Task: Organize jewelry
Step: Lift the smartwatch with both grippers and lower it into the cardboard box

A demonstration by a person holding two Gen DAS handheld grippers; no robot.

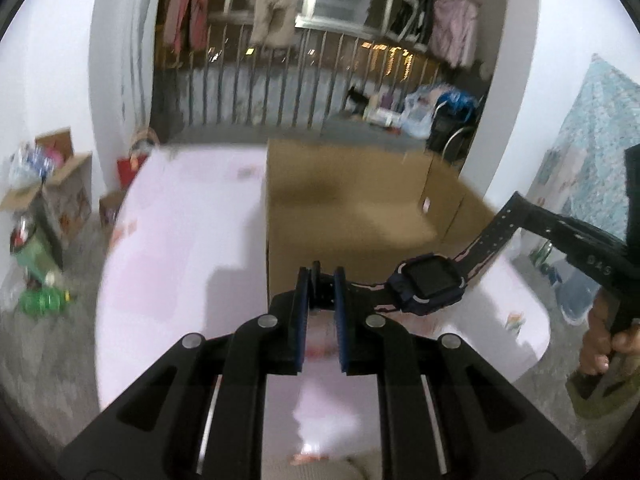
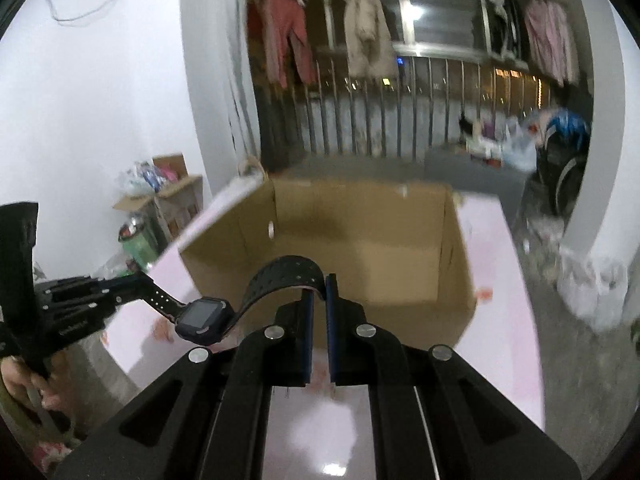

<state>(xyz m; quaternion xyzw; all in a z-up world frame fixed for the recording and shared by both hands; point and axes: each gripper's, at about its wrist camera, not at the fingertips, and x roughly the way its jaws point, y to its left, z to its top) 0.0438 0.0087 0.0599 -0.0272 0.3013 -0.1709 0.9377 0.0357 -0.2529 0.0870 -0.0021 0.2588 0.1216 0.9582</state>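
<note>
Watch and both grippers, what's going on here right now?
A person is holding a dark watch stretched between two handheld grippers, above a pink table. The left gripper is shut on one strap end and the right gripper is shut on the other, so the watch face hangs between them. An open cardboard box sits on the table just beyond the watch. The watch is not yet in it.

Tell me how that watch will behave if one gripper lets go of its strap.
The watch hangs between the left gripper and right gripper, each shut on a strap end. The strap arches, so it is probably floppy; the freed end would likely swing down. The square case looks like the heavier part and may pull it downward.
</note>
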